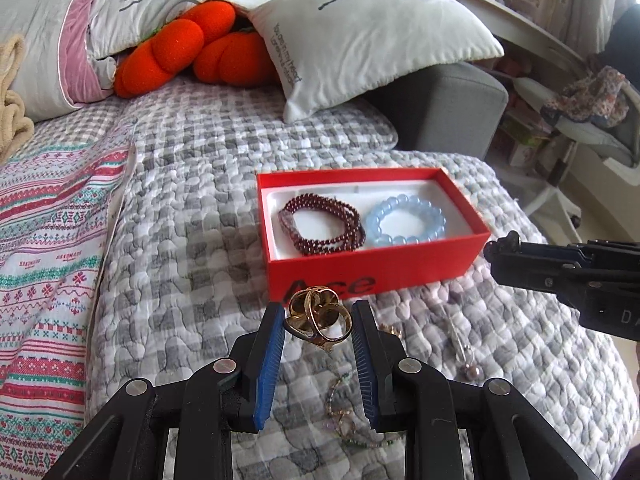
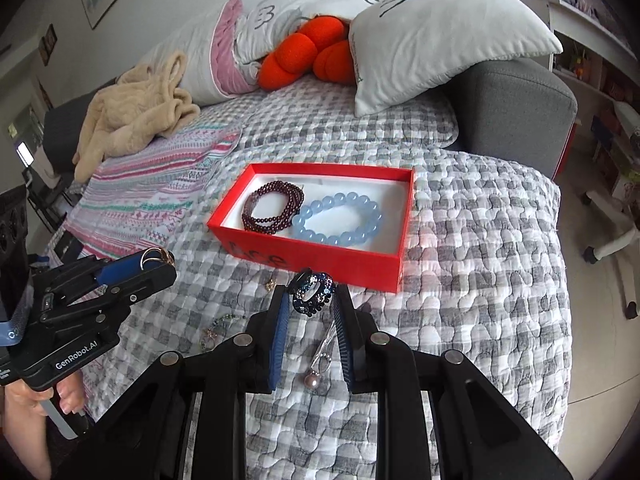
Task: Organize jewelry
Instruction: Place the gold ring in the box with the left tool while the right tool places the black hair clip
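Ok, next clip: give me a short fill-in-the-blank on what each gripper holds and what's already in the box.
1. The left gripper is shut on a ____-coloured ring.
2. The right gripper is shut on a dark ring set with ____ stones.
3. Inside the red box, a dark red bracelet lies beside a light ____ beaded bracelet.
4. A pendant with a pink ____ lies on the checked quilt.

Missing words: gold; blue; blue; pearl

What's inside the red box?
Inside the red box lie a dark red bead bracelet and a light blue bead bracelet on white lining. Underneath them is hidden.
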### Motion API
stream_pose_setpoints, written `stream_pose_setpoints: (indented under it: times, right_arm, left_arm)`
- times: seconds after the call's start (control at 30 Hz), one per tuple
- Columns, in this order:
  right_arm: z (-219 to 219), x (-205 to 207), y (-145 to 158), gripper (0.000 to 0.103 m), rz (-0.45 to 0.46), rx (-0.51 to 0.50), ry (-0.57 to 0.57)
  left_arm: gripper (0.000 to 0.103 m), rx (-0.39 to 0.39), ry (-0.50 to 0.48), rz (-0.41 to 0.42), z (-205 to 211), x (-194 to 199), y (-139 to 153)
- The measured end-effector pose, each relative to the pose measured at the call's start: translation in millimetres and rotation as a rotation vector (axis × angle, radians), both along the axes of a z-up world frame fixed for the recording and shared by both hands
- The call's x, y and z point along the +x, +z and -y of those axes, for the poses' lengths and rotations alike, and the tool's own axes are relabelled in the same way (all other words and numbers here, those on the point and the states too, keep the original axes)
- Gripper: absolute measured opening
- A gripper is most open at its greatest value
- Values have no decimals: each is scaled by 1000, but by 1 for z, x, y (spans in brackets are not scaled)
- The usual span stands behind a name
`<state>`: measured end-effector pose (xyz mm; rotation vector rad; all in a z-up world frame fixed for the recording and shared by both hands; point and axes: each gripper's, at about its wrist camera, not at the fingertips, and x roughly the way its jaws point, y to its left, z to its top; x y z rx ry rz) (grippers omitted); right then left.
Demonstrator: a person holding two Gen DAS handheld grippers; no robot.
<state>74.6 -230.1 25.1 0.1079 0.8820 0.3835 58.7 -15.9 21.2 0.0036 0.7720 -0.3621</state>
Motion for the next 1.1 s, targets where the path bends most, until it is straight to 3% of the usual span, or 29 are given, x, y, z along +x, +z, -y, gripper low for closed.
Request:
stream_pose_setpoints:
  times: [0.13, 0.43, 0.8, 1.1]
  right_arm:
    - [-1, 14, 2, 24, 19, 1, -14]
    - [0, 49, 4, 24, 73, -8, -41]
    - [6, 76, -19, 24, 18, -18, -55]
    - [9, 81, -26, 24, 10, -22, -54]
  left_arm:
    - [28, -30, 27, 10, 5, 17, 0]
    - [28, -21, 35, 45, 27, 58, -5]
    - [28, -22, 58, 10, 40, 89, -33]
    - [29, -13, 64, 6, 44, 87, -32]
